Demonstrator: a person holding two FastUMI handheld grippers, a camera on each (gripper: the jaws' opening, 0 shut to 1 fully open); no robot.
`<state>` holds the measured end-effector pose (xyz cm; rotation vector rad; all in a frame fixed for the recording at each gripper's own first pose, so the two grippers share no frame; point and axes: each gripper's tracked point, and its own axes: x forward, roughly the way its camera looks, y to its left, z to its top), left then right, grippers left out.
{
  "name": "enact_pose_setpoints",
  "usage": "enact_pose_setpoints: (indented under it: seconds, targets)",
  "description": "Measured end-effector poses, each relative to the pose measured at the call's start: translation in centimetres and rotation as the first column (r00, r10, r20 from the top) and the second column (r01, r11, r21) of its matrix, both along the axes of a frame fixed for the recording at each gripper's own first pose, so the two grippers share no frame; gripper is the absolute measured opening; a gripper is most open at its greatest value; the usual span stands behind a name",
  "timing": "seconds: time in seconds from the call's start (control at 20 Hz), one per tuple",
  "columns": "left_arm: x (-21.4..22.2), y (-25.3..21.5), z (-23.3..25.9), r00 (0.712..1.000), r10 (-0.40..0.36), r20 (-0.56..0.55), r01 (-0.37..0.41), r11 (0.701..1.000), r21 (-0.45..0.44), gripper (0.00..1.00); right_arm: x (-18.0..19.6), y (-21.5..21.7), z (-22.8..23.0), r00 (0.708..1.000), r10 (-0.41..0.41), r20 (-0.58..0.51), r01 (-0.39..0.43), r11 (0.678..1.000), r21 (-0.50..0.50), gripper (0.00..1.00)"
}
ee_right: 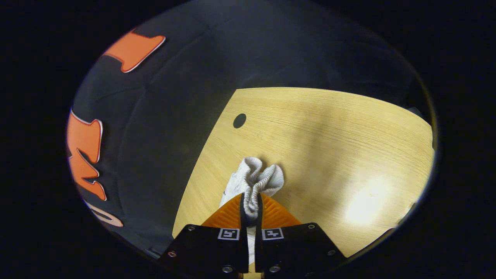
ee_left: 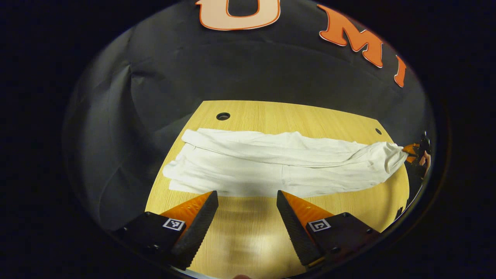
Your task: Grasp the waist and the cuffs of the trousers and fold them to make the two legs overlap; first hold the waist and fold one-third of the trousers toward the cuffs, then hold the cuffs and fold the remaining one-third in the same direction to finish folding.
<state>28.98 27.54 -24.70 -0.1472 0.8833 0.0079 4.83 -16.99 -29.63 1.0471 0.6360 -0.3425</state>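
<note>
White trousers stretched across the table, one end pinched.

In the left gripper view, the left gripper (ee_left: 247, 201) hangs with fingers spread wide over bare wood, nothing between them — just beyond lie the trousers (ee_left: 271, 162), lengthwise across the wooden table (ee_left: 252, 236). In the right gripper view, the right gripper (ee_right: 251, 201) is clamped on a bunched ribbed end of the trousers (ee_right: 257, 180), cloth puffing out past the tips — beyond it, a round hole (ee_right: 239, 120) in the tabletop.

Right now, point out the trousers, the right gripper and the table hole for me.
trousers (ee_left: 271, 164), left gripper view, middle of the spread cloth.
right gripper (ee_right: 251, 207), right gripper view, between its fingertips, shut on bunched cloth.
table hole (ee_right: 239, 120), right gripper view, centre of the hole.
</note>
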Motion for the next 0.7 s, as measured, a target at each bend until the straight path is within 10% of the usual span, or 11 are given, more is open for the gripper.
enact_pose_setpoints:
  seconds: [0.7]
  targets:
    - [-0.6,5.6,-2.4,0.997,-0.080,0.018,0.082,0.992,-0.094,0.96,0.4,9.2,7.4,0.985,0.130,0.115,-0.097,0.963,-0.253,0.07]
